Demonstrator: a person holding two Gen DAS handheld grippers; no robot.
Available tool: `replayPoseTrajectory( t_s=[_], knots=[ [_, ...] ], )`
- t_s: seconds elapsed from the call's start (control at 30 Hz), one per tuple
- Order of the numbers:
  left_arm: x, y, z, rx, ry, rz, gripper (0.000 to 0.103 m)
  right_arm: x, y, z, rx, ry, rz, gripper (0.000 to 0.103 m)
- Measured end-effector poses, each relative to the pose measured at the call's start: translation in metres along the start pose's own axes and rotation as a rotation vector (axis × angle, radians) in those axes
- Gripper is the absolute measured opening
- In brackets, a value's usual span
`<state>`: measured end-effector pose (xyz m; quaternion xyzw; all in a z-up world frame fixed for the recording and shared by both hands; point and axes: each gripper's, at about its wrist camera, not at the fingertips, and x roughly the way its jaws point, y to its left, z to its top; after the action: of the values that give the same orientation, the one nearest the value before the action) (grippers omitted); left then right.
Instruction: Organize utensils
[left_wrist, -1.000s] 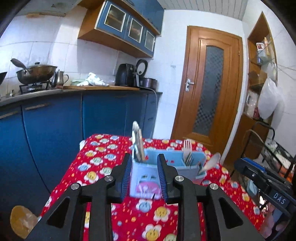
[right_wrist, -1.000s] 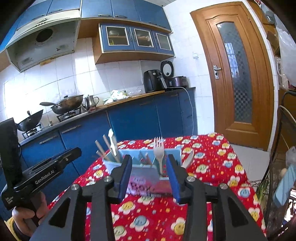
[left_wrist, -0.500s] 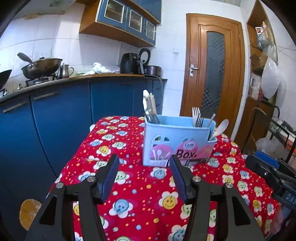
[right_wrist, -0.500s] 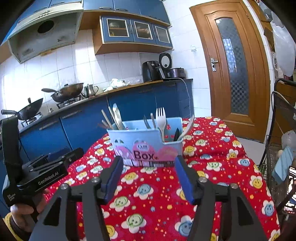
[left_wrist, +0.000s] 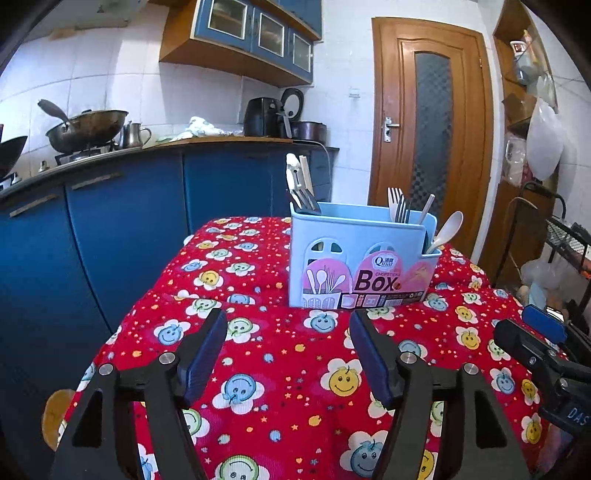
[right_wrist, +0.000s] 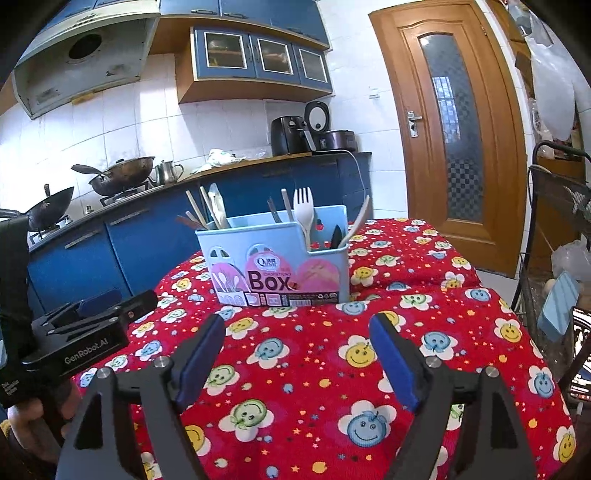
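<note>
The desk (left_wrist: 280, 373), under a red cloth printed with smiling flowers, fills the lower part of both wrist views, and the only task thing on it is the pale blue utensil box (left_wrist: 360, 258), standing upright toward the far side with its labelled long face turned to both cameras. That face runs left to right across each view, so the box lies broadside to the jaws and not end-on. From the left gripper (left_wrist: 288, 347) it sits straight ahead and a little to the right, well apart from the tips with bare cloth between; from the right gripper (right_wrist: 295, 347) it sits ahead and slightly to the left, again clear of the tips. Neither hand looks plainly nearer (the two views frame the box at much the same size). Both pairs of jaws have just been opening and now stand wide, with nothing between them but tablecloth. Inside the box the utensils stand upright, sorted by compartment: chopsticks (right_wrist: 199, 212) and a pale handle at the left end, a white fork (right_wrist: 303, 210) near the middle, and a white spoon (left_wrist: 445, 230) leaning out of the lower side pocket at the right end. Judging from this, the sorting looks done, and any further pick would need a reach forward over the box's rim.
</note>
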<state>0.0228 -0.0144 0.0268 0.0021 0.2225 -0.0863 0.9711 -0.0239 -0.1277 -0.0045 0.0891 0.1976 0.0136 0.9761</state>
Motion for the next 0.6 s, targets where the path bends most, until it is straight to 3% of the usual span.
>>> replayPoseTrajectory(
  t_s=[0.6],
  knots=[
    [0.0061, 0.0024, -0.0045, -0.031, 0.026, 0.015, 0.071, 0.0037, -0.0035, -0.0052, 0.020, 0.013, -0.001, 0.083]
  ],
)
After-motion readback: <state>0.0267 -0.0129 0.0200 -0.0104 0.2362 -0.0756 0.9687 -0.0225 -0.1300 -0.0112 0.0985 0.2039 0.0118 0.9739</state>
